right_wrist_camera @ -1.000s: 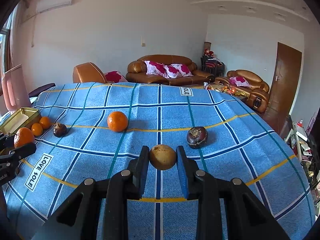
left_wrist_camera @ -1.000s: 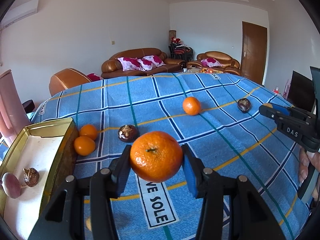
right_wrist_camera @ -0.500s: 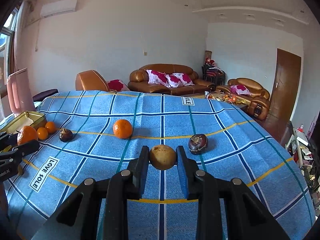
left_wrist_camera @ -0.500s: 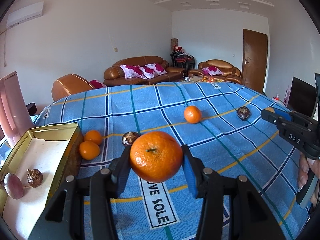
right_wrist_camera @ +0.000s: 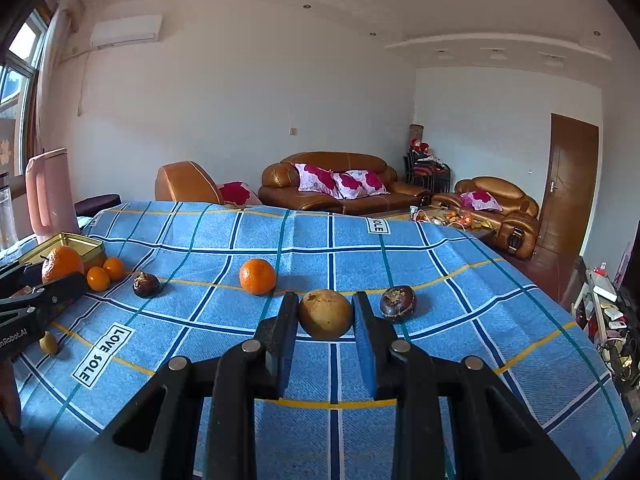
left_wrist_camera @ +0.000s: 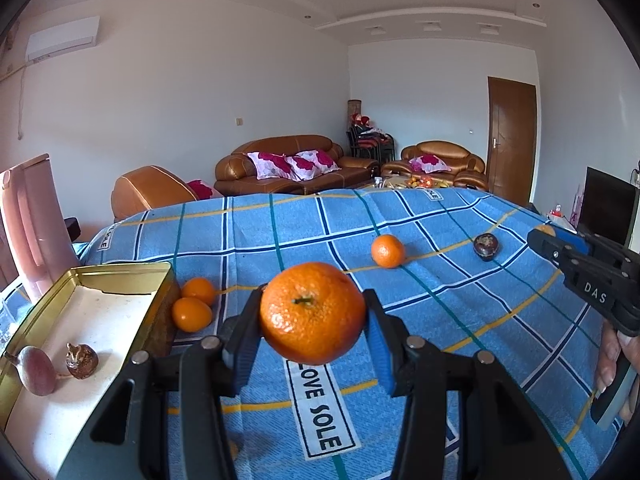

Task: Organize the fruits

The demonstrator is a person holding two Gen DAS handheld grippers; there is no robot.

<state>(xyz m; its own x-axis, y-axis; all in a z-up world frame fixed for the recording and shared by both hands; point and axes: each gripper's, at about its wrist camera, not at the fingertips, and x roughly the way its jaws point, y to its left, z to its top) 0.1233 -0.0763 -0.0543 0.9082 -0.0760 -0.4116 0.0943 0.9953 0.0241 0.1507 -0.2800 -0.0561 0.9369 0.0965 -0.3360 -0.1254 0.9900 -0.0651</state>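
Blue checked cloth point(left_wrist_camera: 460, 300): L gripper point(left_wrist_camera: 313, 330) pinches mandarin point(left_wrist_camera: 312, 312) beside gold tin point(left_wrist_camera: 120, 271); R gripper point(right_wrist_camera: 325, 330) pinches brown fruit point(right_wrist_camera: 325, 314).

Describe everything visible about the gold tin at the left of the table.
The gold tin is a shallow, lidless rectangular metal box with shiny brass-coloured walls and a pale lining. It rests flat on the blue checked cloth. Inside lie a purplish fruit and a small brown fruit. Two small oranges sit just outside its right wall.
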